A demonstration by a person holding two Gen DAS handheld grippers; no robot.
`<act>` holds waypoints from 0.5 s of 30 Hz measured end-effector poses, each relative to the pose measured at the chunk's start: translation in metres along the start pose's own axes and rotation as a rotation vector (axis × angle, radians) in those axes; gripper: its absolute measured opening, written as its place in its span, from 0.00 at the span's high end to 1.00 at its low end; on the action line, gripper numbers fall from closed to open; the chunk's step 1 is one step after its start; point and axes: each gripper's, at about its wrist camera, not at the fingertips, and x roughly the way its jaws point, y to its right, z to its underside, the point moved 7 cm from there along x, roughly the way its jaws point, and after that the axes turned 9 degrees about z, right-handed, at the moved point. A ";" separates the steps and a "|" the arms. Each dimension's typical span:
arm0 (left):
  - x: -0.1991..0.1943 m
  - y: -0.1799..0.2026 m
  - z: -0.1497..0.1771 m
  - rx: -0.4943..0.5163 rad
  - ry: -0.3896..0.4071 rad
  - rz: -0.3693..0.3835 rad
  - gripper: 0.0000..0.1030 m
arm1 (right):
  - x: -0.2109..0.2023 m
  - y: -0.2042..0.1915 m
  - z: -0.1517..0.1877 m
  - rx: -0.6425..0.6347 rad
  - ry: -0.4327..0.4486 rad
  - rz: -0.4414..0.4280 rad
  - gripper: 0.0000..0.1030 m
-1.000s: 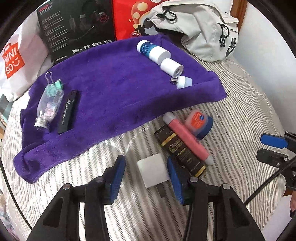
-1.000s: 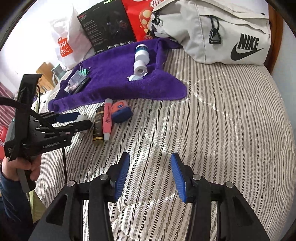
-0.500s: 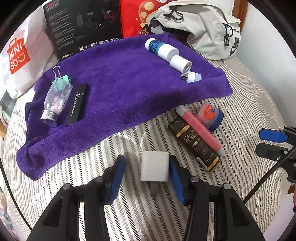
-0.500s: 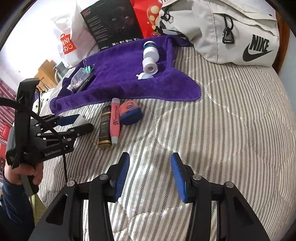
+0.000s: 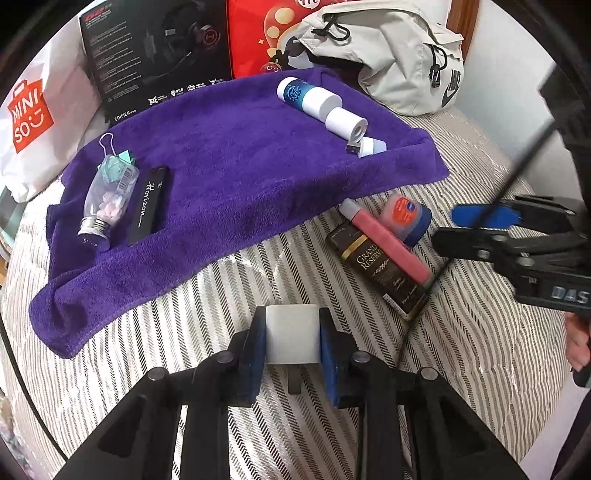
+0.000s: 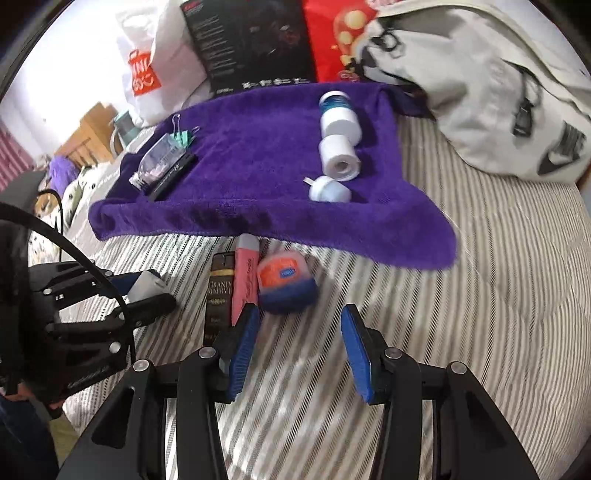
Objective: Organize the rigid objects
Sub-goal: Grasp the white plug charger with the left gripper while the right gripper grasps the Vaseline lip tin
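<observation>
My left gripper (image 5: 291, 338) is shut on a white plug adapter (image 5: 292, 334), held just above the striped bed; the same adapter (image 6: 146, 286) shows in the right wrist view. My right gripper (image 6: 299, 343) is open, hovering just short of the blue jar with an orange lid (image 6: 286, 282). Beside the jar lie a pink tube (image 6: 243, 275) and a dark Grand Reserve box (image 6: 219, 295). A purple towel (image 5: 229, 162) carries a pill bottle (image 5: 107, 195), a black Horizon stick (image 5: 147, 205), a blue-and-white bottle (image 5: 306, 98), a white roll (image 5: 347, 123) and a small white adapter (image 5: 369, 146).
Behind the towel stand a black headset box (image 5: 155, 55), a red bag (image 5: 266, 33) and a white Miniso bag (image 5: 29, 118). A grey Nike backpack (image 6: 498, 92) fills the back right. The striped bedspread (image 6: 480, 295) spreads right of the jar.
My left gripper closed on the white adapter and lifted it. My right gripper moved forward and left to the jar, tube and box.
</observation>
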 end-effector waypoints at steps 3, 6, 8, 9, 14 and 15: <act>0.000 0.000 0.000 -0.001 0.000 0.000 0.76 | 0.010 -0.005 -0.005 -0.030 -0.007 0.017 0.55; 0.001 0.000 -0.001 0.001 0.001 0.003 0.76 | 0.018 -0.002 -0.008 -0.046 -0.009 0.058 0.55; 0.001 0.000 -0.001 -0.002 0.002 0.010 0.76 | 0.019 -0.002 -0.011 -0.060 0.004 0.073 0.55; 0.000 0.000 -0.001 -0.003 0.001 0.014 0.76 | 0.020 -0.003 -0.012 -0.064 0.003 0.079 0.55; 0.000 -0.001 -0.001 -0.013 0.005 0.030 0.76 | 0.025 -0.010 -0.016 -0.126 0.028 0.141 0.56; 0.000 -0.001 0.000 -0.012 0.007 0.032 0.76 | 0.025 -0.011 -0.016 -0.132 0.030 0.141 0.59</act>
